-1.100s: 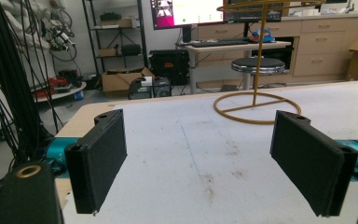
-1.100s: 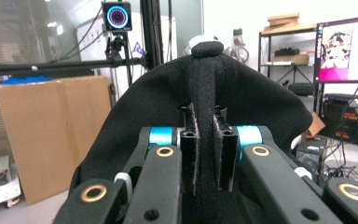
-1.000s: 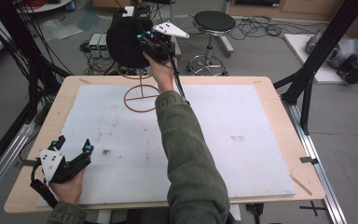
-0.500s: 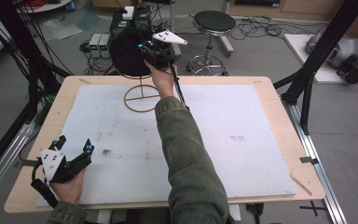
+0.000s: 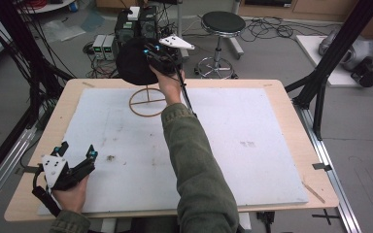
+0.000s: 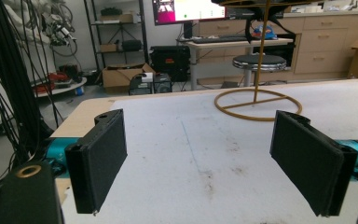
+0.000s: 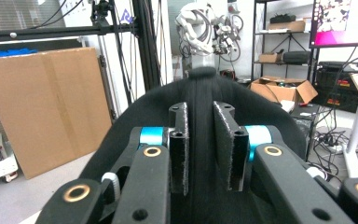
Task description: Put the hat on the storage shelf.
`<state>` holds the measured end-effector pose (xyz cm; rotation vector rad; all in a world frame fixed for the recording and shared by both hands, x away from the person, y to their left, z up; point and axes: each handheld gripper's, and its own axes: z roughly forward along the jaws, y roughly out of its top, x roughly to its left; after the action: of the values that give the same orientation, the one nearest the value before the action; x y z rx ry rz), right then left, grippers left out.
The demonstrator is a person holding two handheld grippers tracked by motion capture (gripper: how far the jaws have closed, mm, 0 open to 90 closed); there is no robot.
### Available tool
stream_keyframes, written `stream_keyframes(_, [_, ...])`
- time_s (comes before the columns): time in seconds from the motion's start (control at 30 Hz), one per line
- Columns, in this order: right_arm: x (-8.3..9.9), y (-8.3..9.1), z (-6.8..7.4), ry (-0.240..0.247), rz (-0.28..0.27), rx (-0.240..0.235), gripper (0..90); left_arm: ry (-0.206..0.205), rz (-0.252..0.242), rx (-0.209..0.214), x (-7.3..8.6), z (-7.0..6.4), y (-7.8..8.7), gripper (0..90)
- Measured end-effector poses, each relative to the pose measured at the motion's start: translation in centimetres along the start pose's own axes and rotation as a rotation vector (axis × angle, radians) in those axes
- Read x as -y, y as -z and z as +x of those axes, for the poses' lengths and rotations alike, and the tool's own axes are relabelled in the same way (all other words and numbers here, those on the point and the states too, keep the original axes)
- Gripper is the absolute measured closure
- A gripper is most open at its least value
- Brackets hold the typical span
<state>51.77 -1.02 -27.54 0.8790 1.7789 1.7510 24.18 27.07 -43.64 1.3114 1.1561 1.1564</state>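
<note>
**Black cap pinched by right gripper above wire stand; left gripper idle**

High view: The right gripper (image 5: pixel 161 54) is extended past the far edge of the table (image 5: pixel 291 104), raised over the wire stand (image 5: pixel 148 101), a thin upright post on a ring base sitting on the white mat (image 5: pixel 233 141). A black cap (image 5: pixel 132 62), rounded and dark, hangs at the gripper, above and just beyond the stand's post. The left gripper (image 5: pixel 77 158) rests low near the front left corner of the mat, well apart from the stand, holding nothing.

Left gripper view: The left gripper's two black jaws stand wide apart with bare mat between them. The stand's ring base lies ahead on the mat, its post rising out of the top of the frame; a dark rim shows at the very top, likely the cap's edge, though this cannot be confirmed.

Right gripper view: The right gripper's jaws are closed on a raised fold or seam of the cap, the fabric pinched between the pads and bulging either side.

Assessment of handling: The cap appears to be soft, light fabric that deforms under grip and will sag rather than hold shape. It is neither fragile nor slippery against the textured pads. A fold along the crown seam, as held now, is judged a sound hold; the brim edge would be a stiffer alternative.
</note>
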Motion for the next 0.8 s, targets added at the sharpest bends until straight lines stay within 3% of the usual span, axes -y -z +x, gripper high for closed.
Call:
stream_keyframes(0.1, [0.1,-0.1,0.0,-0.001,0.008,0.008,70.7,-0.002,-0.003,0.004,0.0,-0.1,0.0,18.7])
stream_keyframes(0.4, [-0.1,0.4,-0.7,-0.005,0.061,0.089,34.3,-0.002,-0.001,0.006,-0.1,-0.2,0.0,18.7])
stream_keyframes(0.67, [-0.7,1.3,-1.1,-0.008,0.073,0.082,24.8,-0.010,-0.006,0.017,-0.2,-0.5,0.0,18.7])
stream_keyframes(0.8, [-0.7,2.3,-1.1,0.029,0.080,0.078,22.5,-0.012,-0.004,0.018,-0.2,-0.6,0.0,18.7])
